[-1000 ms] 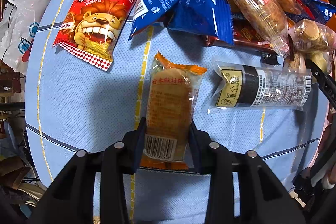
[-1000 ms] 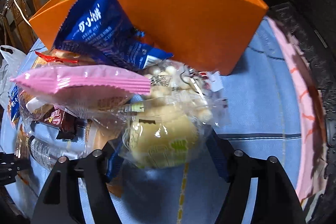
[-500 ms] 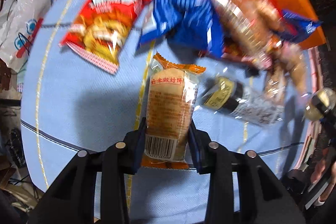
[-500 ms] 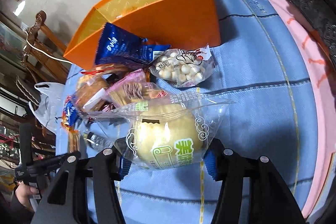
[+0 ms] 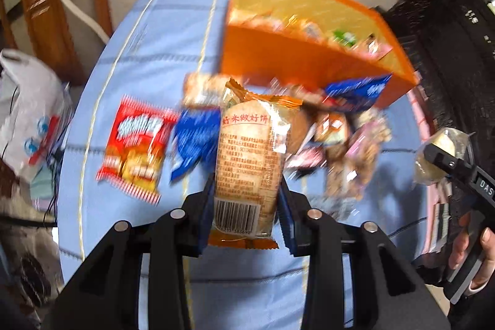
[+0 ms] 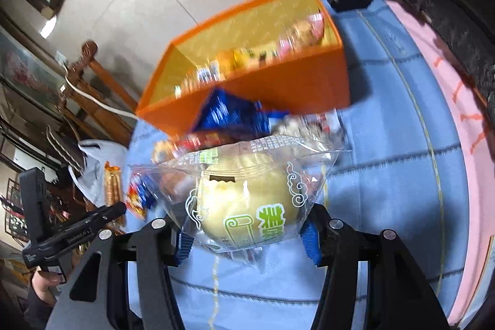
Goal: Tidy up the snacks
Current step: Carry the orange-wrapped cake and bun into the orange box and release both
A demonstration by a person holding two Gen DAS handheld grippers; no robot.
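My left gripper [image 5: 247, 206] is shut on an orange-ended rice cracker pack [image 5: 247, 163] and holds it up above the blue tablecloth [image 5: 148, 57]. My right gripper [image 6: 247, 232] is shut on a clear-wrapped yellow bun [image 6: 244, 206], also lifted; it shows at the right in the left wrist view [image 5: 439, 156]. The orange box [image 6: 278, 88] stands beyond both, open at the top, with several snacks inside. A pile of snack packs [image 5: 340, 129] lies in front of the box.
A red lion snack bag [image 5: 136, 144] and a blue bag [image 5: 195, 144] lie left of the pile. A white plastic bag [image 5: 27, 113] and a wooden chair [image 5: 55, 5] stand off the table's left. Dark carved furniture [image 5: 458, 36] is at the right.
Both grippers have risen with their packs and tilted toward the orange box, whose open top now shows. The snack pile has dropped lower and farther in both views.
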